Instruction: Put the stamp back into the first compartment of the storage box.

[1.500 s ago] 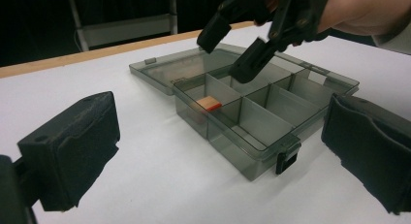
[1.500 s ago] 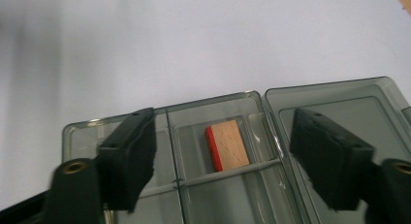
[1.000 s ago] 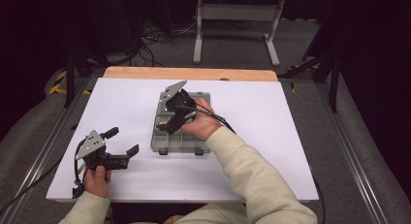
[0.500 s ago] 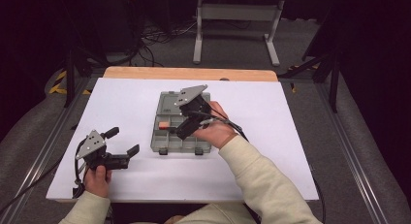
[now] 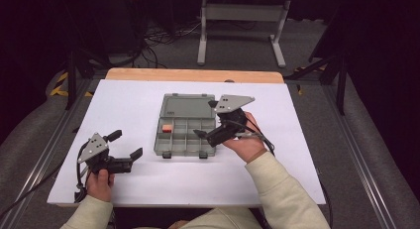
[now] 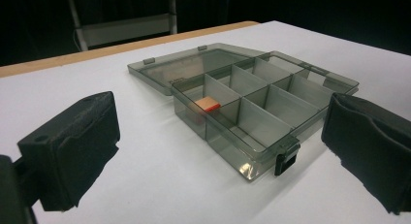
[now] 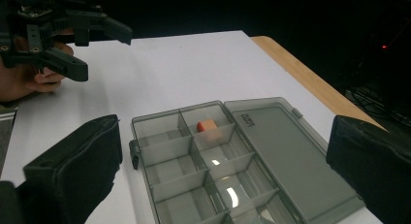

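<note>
- The organiser box [image 5: 185,135] sits at the middle of the white table [image 5: 307,154]. It is smoky grey, see-through plastic, cut into small compartments, with two dark latches on its near edge.
- Its lid [image 5: 188,106] lies flat, folded out toward 12 o'clock from the tray.
- One small orange block [image 5: 168,128] rests in a compartment at the tray's 9 o'clock side, next to the hinge row.
- My right gripper [image 5: 208,121] hovers at the box's 3 o'clock edge, jaws spread wide and holding nothing; whether a jaw tip touches the tray rim I cannot tell.
- My left gripper [image 5: 125,145] is at 8 o'clock from the box, well apart, jaws also wide and empty, aimed at the tray.
- A metal stand [image 5: 241,21] rises beyond the table at 12 o'clock.
</note>
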Demonstrator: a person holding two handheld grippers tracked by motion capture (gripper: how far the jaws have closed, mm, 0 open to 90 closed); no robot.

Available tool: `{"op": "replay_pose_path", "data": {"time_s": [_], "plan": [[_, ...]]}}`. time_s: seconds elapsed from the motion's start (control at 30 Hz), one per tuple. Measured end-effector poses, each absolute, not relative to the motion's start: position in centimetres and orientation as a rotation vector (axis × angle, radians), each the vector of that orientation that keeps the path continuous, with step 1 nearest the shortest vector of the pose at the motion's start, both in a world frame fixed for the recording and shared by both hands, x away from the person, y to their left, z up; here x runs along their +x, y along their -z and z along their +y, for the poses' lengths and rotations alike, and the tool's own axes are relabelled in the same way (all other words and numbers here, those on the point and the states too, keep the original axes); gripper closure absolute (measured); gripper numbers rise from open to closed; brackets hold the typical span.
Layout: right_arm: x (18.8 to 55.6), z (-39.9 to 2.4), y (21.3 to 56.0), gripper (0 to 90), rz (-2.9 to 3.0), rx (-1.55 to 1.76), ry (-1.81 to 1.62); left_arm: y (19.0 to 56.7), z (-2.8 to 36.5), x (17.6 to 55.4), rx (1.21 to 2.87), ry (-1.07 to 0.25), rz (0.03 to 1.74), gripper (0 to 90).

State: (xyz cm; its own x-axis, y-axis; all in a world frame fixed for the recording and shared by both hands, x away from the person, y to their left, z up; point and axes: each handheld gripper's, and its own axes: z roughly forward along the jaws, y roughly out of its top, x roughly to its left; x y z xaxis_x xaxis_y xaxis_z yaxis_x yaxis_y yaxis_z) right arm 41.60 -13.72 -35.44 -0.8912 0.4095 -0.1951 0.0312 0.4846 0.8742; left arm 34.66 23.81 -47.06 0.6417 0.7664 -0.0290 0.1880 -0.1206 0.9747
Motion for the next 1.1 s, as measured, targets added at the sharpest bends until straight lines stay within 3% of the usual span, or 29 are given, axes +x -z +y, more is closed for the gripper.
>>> {"op": "replay_pose_path", "data": {"time_s": [1.1], "plan": [[38.1, -24.4, 43.6, 0.0, 2.093, 0.594, -1.554, 47.3, 23.9, 34.6, 1.631, -0.589, 0.800, 1.1]]}}
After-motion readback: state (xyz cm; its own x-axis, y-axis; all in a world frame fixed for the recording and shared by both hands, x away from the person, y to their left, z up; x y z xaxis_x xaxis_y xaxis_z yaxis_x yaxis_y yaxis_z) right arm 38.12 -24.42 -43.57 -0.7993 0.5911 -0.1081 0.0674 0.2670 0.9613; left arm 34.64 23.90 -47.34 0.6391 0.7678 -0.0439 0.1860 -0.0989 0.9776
